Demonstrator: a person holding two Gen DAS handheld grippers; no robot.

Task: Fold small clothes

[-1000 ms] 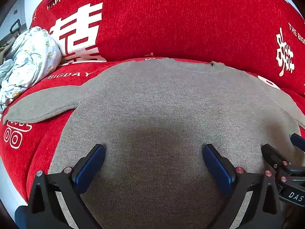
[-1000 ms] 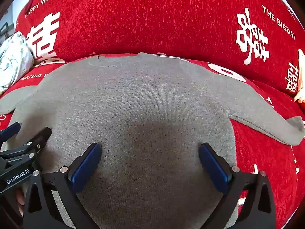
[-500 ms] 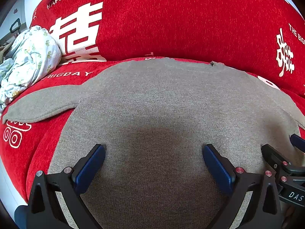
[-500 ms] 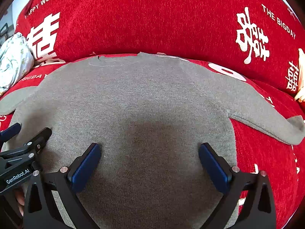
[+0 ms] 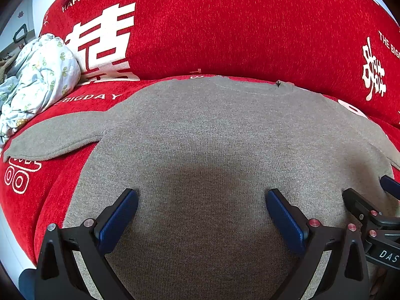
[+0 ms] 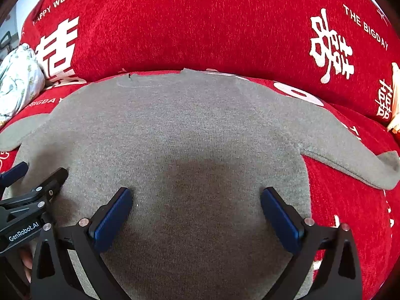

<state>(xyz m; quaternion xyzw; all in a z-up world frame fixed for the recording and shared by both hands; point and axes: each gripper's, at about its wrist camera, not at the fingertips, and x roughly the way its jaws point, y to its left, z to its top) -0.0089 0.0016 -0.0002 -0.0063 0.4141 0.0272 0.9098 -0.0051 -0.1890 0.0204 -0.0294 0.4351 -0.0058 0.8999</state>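
One grey knit sweater (image 5: 212, 135) lies flat on a red sofa cover (image 5: 225, 30), both sleeves spread outward. Two grippers hover side by side above its lower body: the left gripper (image 5: 201, 215) and the right gripper (image 6: 196, 212), each spread wide and holding nothing. One bundle of floral cloth (image 5: 35, 80) sits at far left

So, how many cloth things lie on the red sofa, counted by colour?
Grey: 1, the sweater, spread flat with both sleeves out.
White with floral print: 1, the crumpled bundle at the left end.
Total: 2.
Both the left gripper and the right gripper are open.
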